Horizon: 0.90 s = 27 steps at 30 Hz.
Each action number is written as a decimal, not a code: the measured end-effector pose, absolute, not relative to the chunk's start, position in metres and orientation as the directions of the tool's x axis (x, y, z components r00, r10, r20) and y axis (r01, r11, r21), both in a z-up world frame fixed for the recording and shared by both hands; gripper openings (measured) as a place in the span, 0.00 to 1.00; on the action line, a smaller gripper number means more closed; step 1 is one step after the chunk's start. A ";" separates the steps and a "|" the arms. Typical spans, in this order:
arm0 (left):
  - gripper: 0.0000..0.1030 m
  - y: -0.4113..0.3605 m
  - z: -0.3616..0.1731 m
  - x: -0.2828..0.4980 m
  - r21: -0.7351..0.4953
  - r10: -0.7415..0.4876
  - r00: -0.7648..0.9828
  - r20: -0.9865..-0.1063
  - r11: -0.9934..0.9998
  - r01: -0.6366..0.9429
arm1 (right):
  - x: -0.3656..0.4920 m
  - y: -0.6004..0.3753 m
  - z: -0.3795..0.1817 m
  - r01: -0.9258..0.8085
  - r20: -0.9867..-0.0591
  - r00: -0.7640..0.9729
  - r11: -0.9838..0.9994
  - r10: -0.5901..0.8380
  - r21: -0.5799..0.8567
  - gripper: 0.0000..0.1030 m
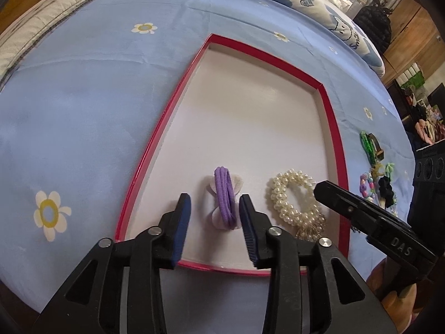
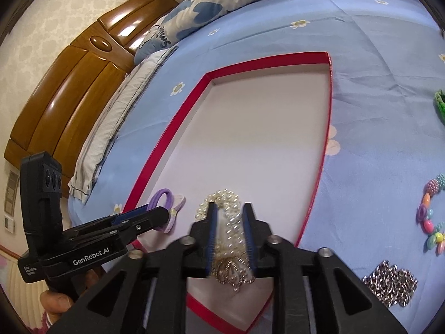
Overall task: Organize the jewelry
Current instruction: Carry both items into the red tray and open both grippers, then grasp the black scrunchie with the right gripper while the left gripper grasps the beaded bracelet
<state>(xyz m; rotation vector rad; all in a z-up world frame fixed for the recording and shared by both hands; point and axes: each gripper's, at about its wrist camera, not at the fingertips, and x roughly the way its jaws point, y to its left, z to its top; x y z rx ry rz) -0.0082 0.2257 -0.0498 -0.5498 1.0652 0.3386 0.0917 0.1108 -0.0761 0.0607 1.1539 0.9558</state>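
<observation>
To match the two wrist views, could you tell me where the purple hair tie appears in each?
Left wrist: purple hair tie lower centre, between the open left gripper fingers.
Right wrist: hair tie lower left, beside the left gripper's tips.
Shared landmark: pearl bracelet, in the same red tray.

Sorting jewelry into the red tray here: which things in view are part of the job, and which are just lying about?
Job:
red tray
purple hair tie
pearl bracelet
colourful bead bracelet
silver chain
green band
black scrunchie

Lying about:
blue floral sheet
patterned quilt
wooden headboard
</observation>
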 end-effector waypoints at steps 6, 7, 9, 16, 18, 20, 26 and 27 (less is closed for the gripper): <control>0.39 0.214 -0.028 -0.011 -0.261 0.015 0.489 -0.872 0.831 -0.490 | 0.088 0.090 -0.056 -0.605 -0.709 0.110 0.613 0.697 0.508 0.31; 0.39 0.211 -0.024 -0.010 -0.262 0.015 0.496 -0.868 0.836 -0.483 | 0.087 0.084 -0.052 -0.604 -0.703 0.124 0.615 0.700 0.507 0.31; 0.39 0.203 -0.018 -0.008 -0.264 0.010 0.505 -0.863 0.844 -0.468 | 0.086 0.068 -0.044 -0.596 -0.690 0.153 0.623 0.707 0.506 0.34; 0.44 0.165 -0.009 0.010 -0.282 -0.045 0.516 -0.855 0.877 -0.390 | 0.089 0.000 -0.032 -0.524 -0.674 0.266 0.691 0.689 0.498 0.39; 0.44 0.151 -0.010 0.016 -0.286 -0.065 0.513 -0.856 0.886 -0.365 | 0.090 -0.021 -0.033 -0.494 -0.679 0.297 0.716 0.672 0.492 0.39; 0.44 0.137 -0.009 0.022 -0.296 -0.091 0.511 -0.855 0.894 -0.336 | 0.091 -0.043 -0.034 -0.464 -0.686 0.332 0.745 0.647 0.479 0.40; 0.44 0.099 -0.008 0.040 -0.314 -0.152 0.503 -0.851 0.915 -0.253 | 0.097 -0.097 -0.040 -0.372 -0.699 0.399 0.802 0.593 0.468 0.44; 0.44 0.093 -0.008 0.044 -0.314 -0.161 0.500 -0.851 0.919 -0.240 | 0.099 -0.106 -0.041 -0.356 -0.701 0.411 0.811 0.582 0.464 0.44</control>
